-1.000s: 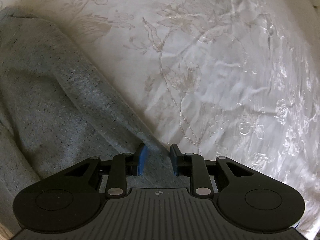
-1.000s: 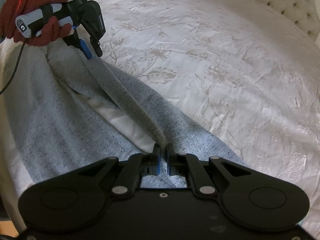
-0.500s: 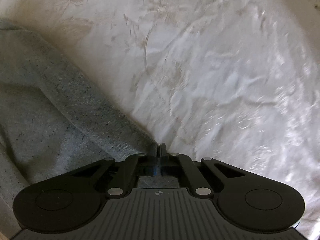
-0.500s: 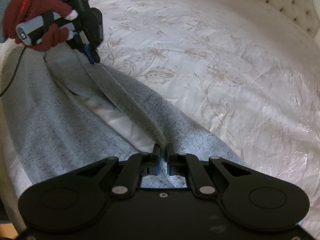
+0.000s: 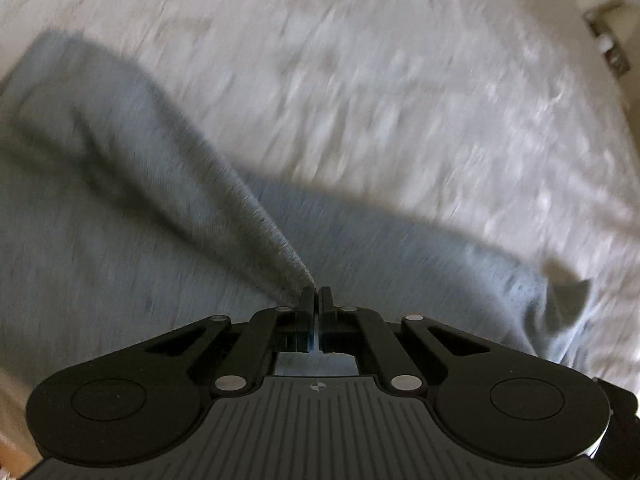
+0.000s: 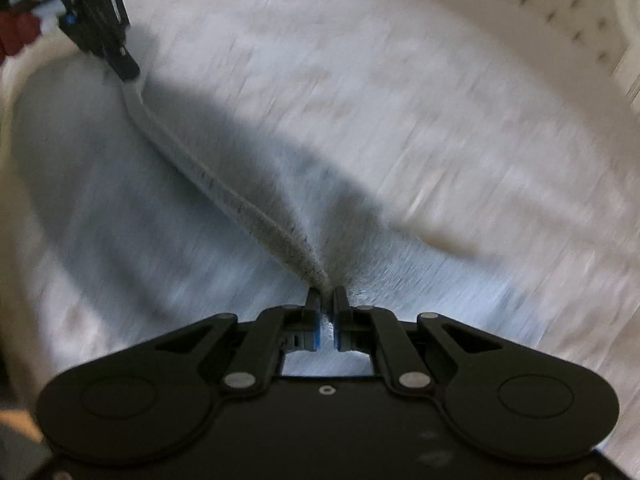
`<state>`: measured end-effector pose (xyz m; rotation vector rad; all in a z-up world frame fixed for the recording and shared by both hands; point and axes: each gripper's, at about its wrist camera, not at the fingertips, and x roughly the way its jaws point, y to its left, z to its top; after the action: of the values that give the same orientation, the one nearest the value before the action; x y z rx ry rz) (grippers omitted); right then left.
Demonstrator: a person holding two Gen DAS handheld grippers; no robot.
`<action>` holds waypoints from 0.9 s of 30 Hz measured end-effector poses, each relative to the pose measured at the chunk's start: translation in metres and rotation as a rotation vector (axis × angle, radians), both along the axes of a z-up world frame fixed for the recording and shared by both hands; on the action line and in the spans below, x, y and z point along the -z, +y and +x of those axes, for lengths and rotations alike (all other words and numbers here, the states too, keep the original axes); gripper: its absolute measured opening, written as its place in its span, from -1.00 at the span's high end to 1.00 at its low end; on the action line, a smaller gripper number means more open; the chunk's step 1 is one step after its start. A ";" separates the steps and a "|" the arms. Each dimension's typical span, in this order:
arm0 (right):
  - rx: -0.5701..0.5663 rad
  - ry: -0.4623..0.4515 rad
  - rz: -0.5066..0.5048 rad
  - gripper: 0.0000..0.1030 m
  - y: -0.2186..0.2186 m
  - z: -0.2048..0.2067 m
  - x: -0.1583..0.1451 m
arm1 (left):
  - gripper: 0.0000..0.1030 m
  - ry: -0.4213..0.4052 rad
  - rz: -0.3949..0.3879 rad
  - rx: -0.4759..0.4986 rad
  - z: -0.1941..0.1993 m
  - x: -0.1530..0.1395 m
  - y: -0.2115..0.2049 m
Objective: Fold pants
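Observation:
Grey speckled pants [image 5: 120,208] [image 6: 120,208] lie on a white embroidered bedspread. My left gripper [image 5: 317,294] is shut on the pants' edge, and the cloth rises in a taut ridge to its tips. In the right wrist view the left gripper [image 6: 126,66] is at the top left, held by a hand in a red glove [image 6: 20,32]. My right gripper [image 6: 329,294] is shut on the same edge at its other end. The edge stretches lifted between the two grippers. Both views are blurred by motion.
The white bedspread [image 5: 400,100] [image 6: 420,120] spreads out beyond the pants. A tufted headboard [image 6: 560,0] stands at the top right of the right wrist view. A wall and furniture [image 5: 604,36] show past the bed's far corner.
The left gripper's jaws went from open to shut on the pants' edge. Both grippers then lifted and carried the edge sideways over the pants, and more grey cloth now fills both views.

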<state>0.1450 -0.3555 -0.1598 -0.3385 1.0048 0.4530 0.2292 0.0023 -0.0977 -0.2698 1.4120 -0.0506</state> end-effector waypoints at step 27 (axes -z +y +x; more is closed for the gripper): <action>1.420 0.159 0.653 0.46 -0.161 -0.030 0.051 | 0.97 -0.105 0.055 0.096 -0.064 -0.012 -0.028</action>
<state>0.1146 -0.5161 -0.2106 0.9911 0.9532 -0.5115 0.1653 -0.0259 -0.0861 -0.1515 1.3189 -0.1036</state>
